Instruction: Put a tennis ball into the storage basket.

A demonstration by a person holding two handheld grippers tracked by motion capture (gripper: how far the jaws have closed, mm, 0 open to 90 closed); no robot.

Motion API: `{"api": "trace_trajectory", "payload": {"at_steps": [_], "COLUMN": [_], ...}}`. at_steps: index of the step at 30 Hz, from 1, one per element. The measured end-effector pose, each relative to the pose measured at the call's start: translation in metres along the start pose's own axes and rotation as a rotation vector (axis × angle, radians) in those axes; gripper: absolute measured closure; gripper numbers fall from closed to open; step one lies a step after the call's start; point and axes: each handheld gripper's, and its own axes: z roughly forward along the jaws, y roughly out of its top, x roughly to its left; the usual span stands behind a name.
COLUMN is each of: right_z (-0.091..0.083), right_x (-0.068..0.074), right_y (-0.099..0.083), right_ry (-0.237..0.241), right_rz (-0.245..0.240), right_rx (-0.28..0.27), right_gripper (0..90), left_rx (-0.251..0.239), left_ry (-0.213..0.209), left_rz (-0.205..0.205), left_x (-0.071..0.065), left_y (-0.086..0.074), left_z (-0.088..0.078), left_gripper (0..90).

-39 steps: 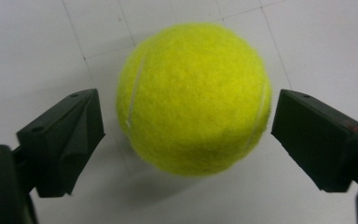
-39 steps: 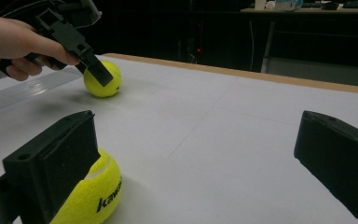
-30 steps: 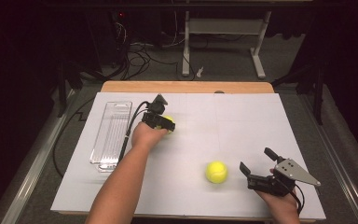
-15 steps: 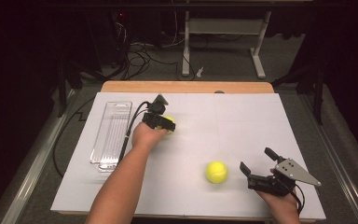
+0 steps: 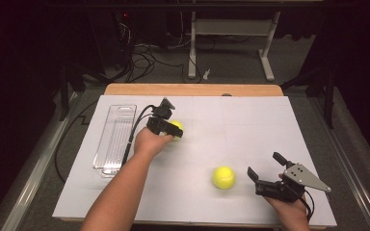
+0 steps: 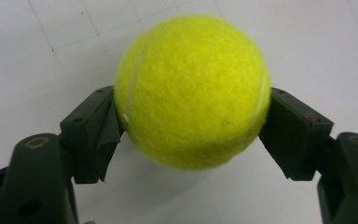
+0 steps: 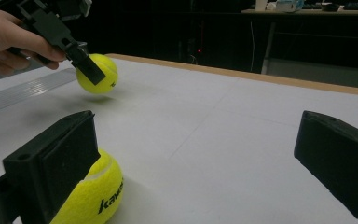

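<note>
While one tennis ball [image 6: 191,91] sits clamped between the two black jaws of the left gripper [image 6: 193,126], with a pad pressed into its felt on either side, it hangs just clear of the white table sheet [image 5: 250,130], a small shadow showing beneath it in the right gripper view. From above, this held ball [image 5: 175,129] lies left of the table's middle, partly hidden by the left gripper [image 5: 166,126] and the hand behind it. Just beyond that hand, toward the table's left edge, a clear plastic tray [image 5: 114,139] lies lengthwise on the sheet. A second tennis ball [image 5: 224,177] rests on the sheet nearer the person, just beside the right gripper [image 5: 264,169]. That gripper's jaws stand wide apart with nothing between them; in its own view the second ball [image 7: 91,196] sits by one jaw, outside the gap.
</note>
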Motion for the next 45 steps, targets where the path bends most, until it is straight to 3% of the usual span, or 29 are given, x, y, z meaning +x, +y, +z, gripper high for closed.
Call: {"api": "trace_trajectory", "payload": {"at_steps": [12, 20, 26, 35, 45], "right_z": [-0.001, -0.001, -0.001, 0.000, 0.001], "right_x": [0.002, 0.003, 0.005, 0.004, 0.005], "right_y": [0.001, 0.001, 0.002, 0.001, 0.001], "right_ry": [-0.001, -0.002, -0.002, 0.000, 0.001], "right_rz": [-0.001, 0.003, 0.001, -0.003, -0.007], "right_rx": [-0.005, -0.009, -0.008, -0.005, -0.003], "right_gripper": [0.4, 0.4, 0.4, 0.4, 0.4], "left_rx": [0.030, 0.054, 0.072, 0.112, 0.173], "left_ry": [-0.056, -0.054, -0.078, -0.065, -0.078], "left_rz": [0.016, 0.054, 0.045, 0.054, 0.088], "left_x": [0.001, -0.001, -0.002, 0.001, 0.001], "left_y": [-0.013, -0.025, -0.029, -0.038, -0.051], "left_z": [-0.034, -0.050, -0.064, -0.074, -0.079], "left_gripper": [26.3, 26.3, 26.4, 26.4, 26.3]}}
